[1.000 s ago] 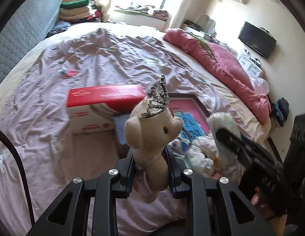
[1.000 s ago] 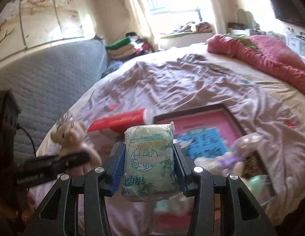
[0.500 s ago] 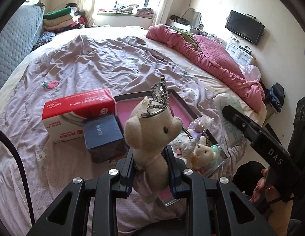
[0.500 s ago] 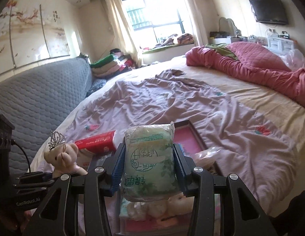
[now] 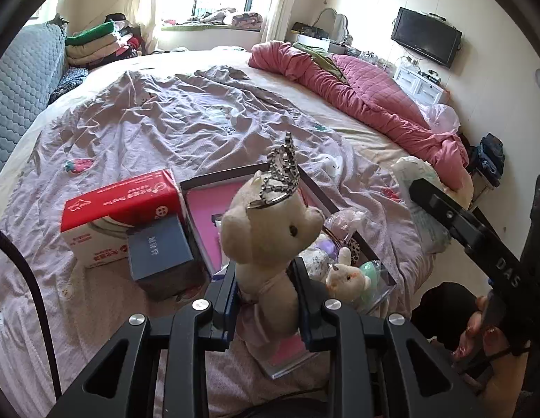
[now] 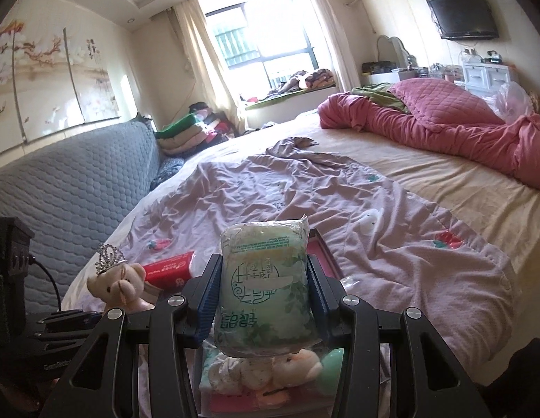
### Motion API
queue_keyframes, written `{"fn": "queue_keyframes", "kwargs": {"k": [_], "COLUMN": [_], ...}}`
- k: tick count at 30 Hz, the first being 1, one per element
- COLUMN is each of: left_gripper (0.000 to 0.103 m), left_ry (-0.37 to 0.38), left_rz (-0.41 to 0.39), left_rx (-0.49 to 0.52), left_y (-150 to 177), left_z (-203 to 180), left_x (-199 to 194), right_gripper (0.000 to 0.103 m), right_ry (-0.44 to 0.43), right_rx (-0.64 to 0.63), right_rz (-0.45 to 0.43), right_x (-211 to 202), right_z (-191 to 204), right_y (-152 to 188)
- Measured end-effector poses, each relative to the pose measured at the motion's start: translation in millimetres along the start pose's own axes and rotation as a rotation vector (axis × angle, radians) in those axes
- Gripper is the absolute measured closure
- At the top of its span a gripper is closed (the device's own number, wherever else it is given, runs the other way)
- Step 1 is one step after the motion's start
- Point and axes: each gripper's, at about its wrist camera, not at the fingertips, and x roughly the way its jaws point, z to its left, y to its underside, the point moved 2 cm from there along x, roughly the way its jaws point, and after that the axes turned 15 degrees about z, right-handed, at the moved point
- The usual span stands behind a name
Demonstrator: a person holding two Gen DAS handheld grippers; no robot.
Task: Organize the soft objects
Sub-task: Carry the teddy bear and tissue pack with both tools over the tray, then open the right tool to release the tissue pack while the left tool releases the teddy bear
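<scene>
Left wrist view: cream plush bear with silver tiara (image 5: 270, 223) pinched at the waist by left gripper (image 5: 266, 299), head well above the fingertips, over pink-lined dark-framed tray (image 5: 207, 205). Right wrist view: pale green plastic-wrapped soft pack (image 6: 264, 285) clamped between the fingers of right gripper (image 6: 263, 289). Risks: top-heavy bear pivoting out of narrow grip; slick wrap slipping downward; tiara snagging beside red-and-white tissue box (image 5: 120, 216).
</scene>
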Motion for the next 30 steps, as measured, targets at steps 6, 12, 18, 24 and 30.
{"fn": "queue_keyframes", "kwargs": {"k": [6, 12, 18, 24, 30], "left_gripper": [0.075, 0.074, 0.072, 0.06, 0.052], "left_ry": [0.018, 0.067, 0.063, 0.052, 0.048], "left_rz": [0.094, 0.187, 0.218, 0.211, 0.195], "left_rx": [0.016, 0.019, 0.009, 0.007, 0.003], "left_y": [-11, -14, -12, -11, -11], "left_z": [-4, -2, 2, 3, 6], "left_x": [45, 90, 110, 114, 109], "right_gripper": [0.055, 0.055, 0.054, 0.052, 0.051], "right_ry": [0.009, 0.029, 0.049, 0.061, 0.056], "right_rx": [0.01, 0.018, 0.017, -0.007, -0.006], "right_rz": [0.078, 0.151, 0.224, 0.236, 0.242], "right_x": [34, 74, 108, 118, 120], "right_z": [-8, -17, -24, -21, -22], "right_y": [6, 14, 23, 28, 29]}}
